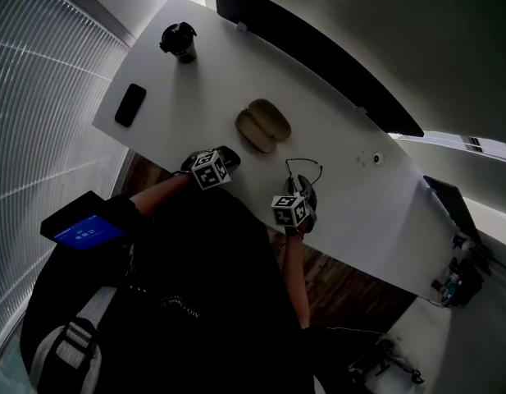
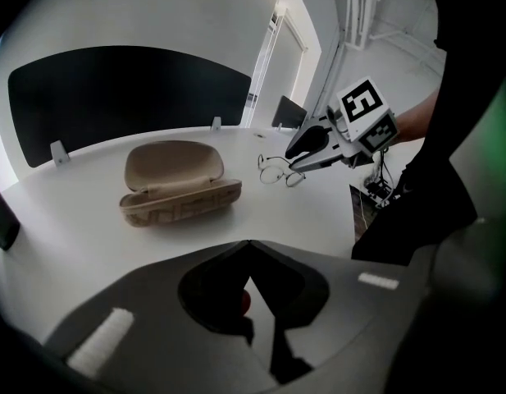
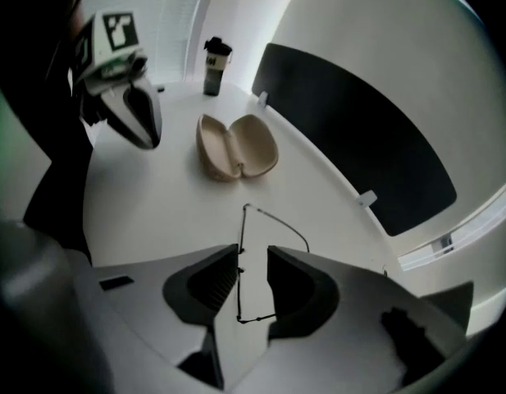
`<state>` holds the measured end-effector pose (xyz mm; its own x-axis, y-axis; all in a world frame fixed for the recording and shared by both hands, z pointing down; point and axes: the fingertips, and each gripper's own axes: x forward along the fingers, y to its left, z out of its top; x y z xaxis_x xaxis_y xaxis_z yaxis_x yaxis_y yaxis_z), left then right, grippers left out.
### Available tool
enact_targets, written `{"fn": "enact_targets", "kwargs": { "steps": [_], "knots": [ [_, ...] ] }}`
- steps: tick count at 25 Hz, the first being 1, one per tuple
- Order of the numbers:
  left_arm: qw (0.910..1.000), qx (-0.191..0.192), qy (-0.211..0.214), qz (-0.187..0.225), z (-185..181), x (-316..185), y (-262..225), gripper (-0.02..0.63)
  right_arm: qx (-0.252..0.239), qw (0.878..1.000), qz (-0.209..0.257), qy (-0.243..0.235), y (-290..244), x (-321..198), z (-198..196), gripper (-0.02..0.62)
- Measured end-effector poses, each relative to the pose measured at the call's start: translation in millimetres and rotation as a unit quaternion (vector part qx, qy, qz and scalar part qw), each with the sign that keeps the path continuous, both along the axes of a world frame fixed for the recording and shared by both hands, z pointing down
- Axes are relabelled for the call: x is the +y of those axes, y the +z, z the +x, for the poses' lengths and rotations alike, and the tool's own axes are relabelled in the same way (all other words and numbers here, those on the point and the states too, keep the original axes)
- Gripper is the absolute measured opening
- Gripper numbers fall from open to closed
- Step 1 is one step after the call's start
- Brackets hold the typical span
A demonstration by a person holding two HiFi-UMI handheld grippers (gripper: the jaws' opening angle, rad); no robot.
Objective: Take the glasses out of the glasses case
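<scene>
Glasses are out, lying on the worktop apart from the open case. Right hand-held gripper hangs slack around the frame, jaws apart, so I'd guess it's letting go. Left hand-held gripper is clenched on nothing, idle near the case.
</scene>
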<state>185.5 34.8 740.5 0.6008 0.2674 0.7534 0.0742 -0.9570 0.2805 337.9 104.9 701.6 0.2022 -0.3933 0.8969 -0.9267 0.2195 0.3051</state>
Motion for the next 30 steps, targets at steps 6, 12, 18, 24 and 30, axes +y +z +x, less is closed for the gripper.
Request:
{"fn": "enact_targets", "kwargs": {
  "steps": [6,12,18,24,30],
  "knots": [
    [0.9984,0.040,-0.040,-0.006,30,-22,-25,0.008,-0.041,0.996,0.077,0.020,-68,-32,7,0.114],
    [0.9953,0.060,-0.074,-0.018,55,-55,-12,0.008,-0.039,0.995,0.092,-0.016,-40,-132,40,0.114],
    [0.9947,0.050,-0.083,-0.034,56,-65,-6,0.008,-0.126,0.989,0.073,0.033,8,-191,47,0.114],
    [0.9949,0.051,-0.076,-0.043,53,-66,-4,0.008,-0.160,0.984,0.069,0.032,8,-208,35,0.098],
    [0.9964,0.048,-0.061,-0.035,47,-64,0,0.008,-0.240,0.965,0.108,0.016,-19,-199,-4,0.044]
  ]
}}
